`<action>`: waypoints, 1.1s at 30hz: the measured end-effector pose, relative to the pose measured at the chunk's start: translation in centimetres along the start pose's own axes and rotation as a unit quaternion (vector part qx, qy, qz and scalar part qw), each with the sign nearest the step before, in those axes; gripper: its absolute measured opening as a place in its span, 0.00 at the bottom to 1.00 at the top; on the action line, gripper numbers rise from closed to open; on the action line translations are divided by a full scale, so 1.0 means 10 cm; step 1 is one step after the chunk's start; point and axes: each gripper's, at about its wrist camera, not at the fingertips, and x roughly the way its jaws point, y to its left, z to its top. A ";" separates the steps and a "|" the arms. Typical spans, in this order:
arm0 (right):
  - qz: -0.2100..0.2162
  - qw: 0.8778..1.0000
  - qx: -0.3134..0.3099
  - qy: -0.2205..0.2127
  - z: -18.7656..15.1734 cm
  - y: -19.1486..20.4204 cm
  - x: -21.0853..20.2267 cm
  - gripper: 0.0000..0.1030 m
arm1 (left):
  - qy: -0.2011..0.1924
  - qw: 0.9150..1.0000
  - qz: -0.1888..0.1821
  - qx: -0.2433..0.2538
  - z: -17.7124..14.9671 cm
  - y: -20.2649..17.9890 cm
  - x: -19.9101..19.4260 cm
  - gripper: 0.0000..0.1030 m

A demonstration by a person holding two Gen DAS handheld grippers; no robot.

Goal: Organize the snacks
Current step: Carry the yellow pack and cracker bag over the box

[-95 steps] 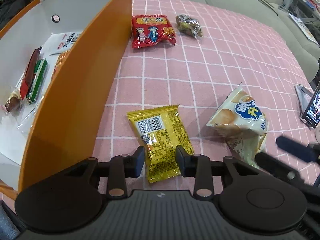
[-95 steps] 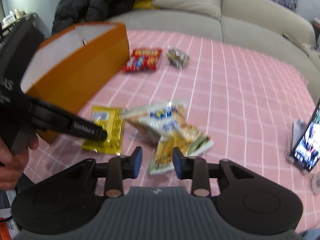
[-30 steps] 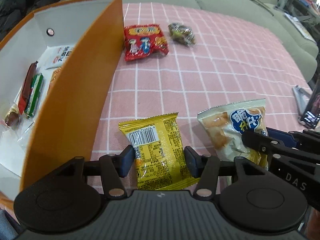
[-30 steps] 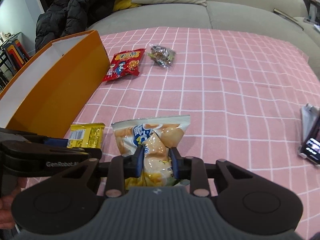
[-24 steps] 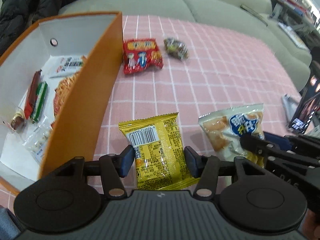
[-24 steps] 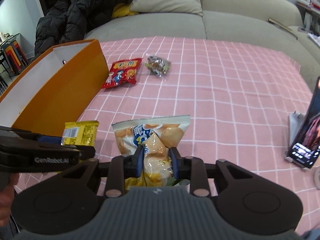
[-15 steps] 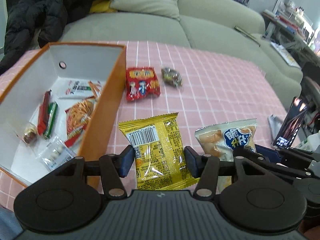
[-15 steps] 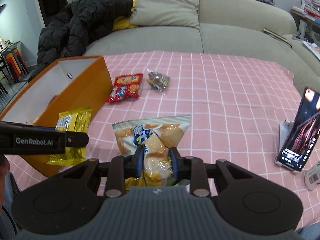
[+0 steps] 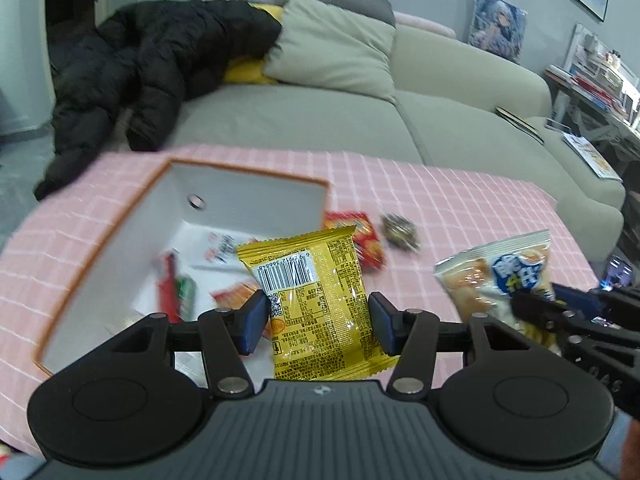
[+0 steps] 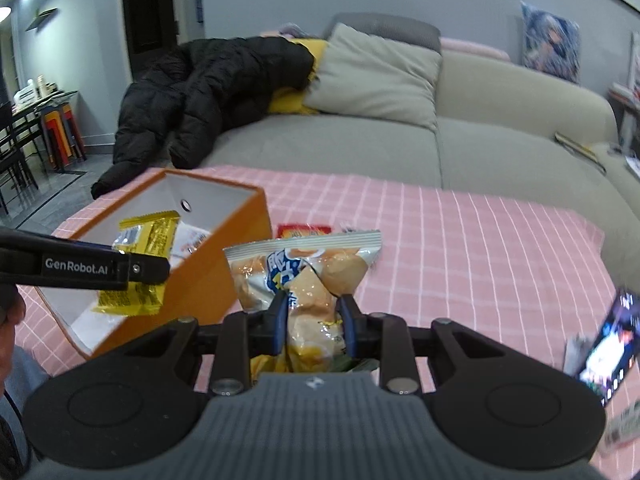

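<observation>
A: Left gripper [image 9: 316, 326] has the yellow packet [image 9: 316, 296] pinched across its width, jaws set about half apart and pressing both side edges, and it hangs over the near end of the orange box [image 9: 100, 240].

B: And the right gripper [image 10: 312, 326]?

A: Jaws close together, squeezing the bunched lower part of the puffed cracker bag [image 10: 304, 276], which hangs over the pink cloth [image 10: 480, 240] just beside the box's right wall.

B: How will those handle?

A: Both look light and soft. The film looks slick, so a flat packet gripped by its edges could bow or slide. The cracker bag is full of air and brittle pieces; crumpled film near the seal looks the safest hold, as hard pressure would likely crush them.

B: Anything left out?

A: A red packet [image 9: 360, 236] and a small dark wrapped snack [image 9: 400, 234] lie on the cloth beyond the box's far right corner.
</observation>
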 end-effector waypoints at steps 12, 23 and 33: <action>0.056 0.996 -0.066 -0.016 0.49 0.59 0.34 0.23 | -0.009 0.998 0.053 0.035 0.27 0.61 -0.03 0.60; 0.104 0.985 -0.134 0.016 0.66 1.34 0.85 0.23 | 0.052 0.994 0.073 0.058 0.25 1.01 0.21 0.60; 0.096 0.969 -0.217 0.073 0.49 1.71 1.40 0.23 | 0.134 0.987 0.075 0.046 0.03 1.24 0.55 0.60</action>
